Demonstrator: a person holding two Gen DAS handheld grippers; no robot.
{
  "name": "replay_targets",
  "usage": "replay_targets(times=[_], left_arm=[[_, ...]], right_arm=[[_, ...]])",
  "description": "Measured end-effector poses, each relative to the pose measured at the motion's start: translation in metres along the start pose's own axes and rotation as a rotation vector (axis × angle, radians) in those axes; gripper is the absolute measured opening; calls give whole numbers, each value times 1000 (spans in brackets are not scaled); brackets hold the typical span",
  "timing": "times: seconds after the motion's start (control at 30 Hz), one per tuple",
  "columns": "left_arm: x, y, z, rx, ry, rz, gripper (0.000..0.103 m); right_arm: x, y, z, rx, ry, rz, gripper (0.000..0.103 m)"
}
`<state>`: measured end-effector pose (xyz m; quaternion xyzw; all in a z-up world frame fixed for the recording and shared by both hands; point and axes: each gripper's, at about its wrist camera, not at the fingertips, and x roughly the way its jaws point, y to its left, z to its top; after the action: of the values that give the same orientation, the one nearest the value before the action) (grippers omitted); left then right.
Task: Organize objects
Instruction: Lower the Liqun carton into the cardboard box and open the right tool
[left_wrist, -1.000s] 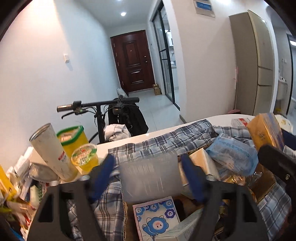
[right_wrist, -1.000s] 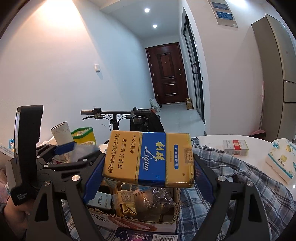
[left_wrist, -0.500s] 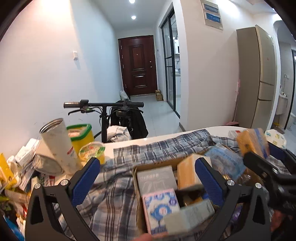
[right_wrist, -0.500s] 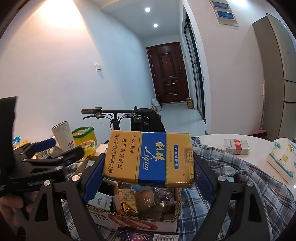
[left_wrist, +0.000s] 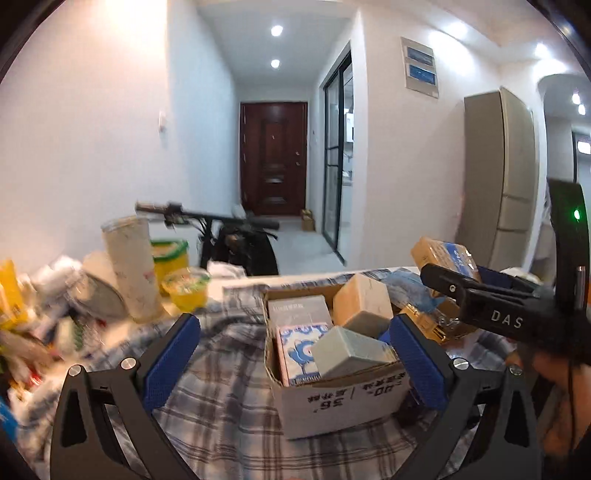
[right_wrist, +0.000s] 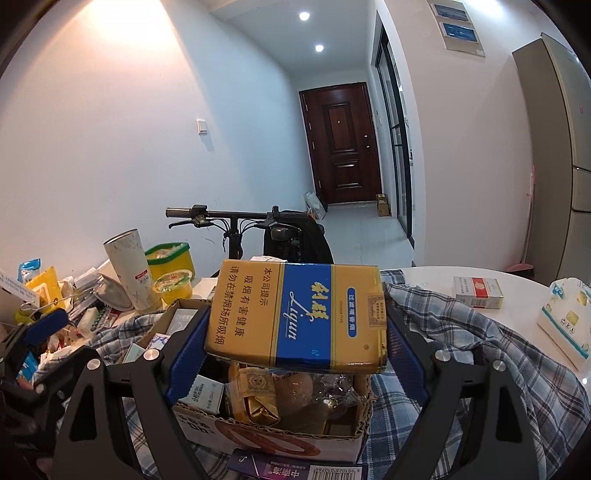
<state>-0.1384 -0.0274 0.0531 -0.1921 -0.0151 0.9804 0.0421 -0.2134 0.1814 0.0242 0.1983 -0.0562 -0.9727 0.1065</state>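
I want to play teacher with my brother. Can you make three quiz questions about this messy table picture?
1. True or false: the right tongs grip the yellow-and-blue carton.
2. What is between the left tongs? A) a cup B) nothing C) a shirt
3. What pattern has the cloth under the cardboard box?

Key: 1 true; 2 B; 3 plaid.

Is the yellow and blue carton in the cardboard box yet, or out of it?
Out. The right gripper holds the yellow and blue carton clamped between its pads, above the packed cardboard box.
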Motion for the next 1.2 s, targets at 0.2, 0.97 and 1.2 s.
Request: replay_targets(times=[0.2,0.97,1.2], left_arm=[[-1,24,2,-81,10,-18,103],[10,25,-2,-82,54,22,103],[11,36,-1,-128,66,44,103]], right_arm=[[-13,-18,6,41,-65,-29,87],[27,36,39,-21,80,130,87],[75,85,46,-97,301,252,87]])
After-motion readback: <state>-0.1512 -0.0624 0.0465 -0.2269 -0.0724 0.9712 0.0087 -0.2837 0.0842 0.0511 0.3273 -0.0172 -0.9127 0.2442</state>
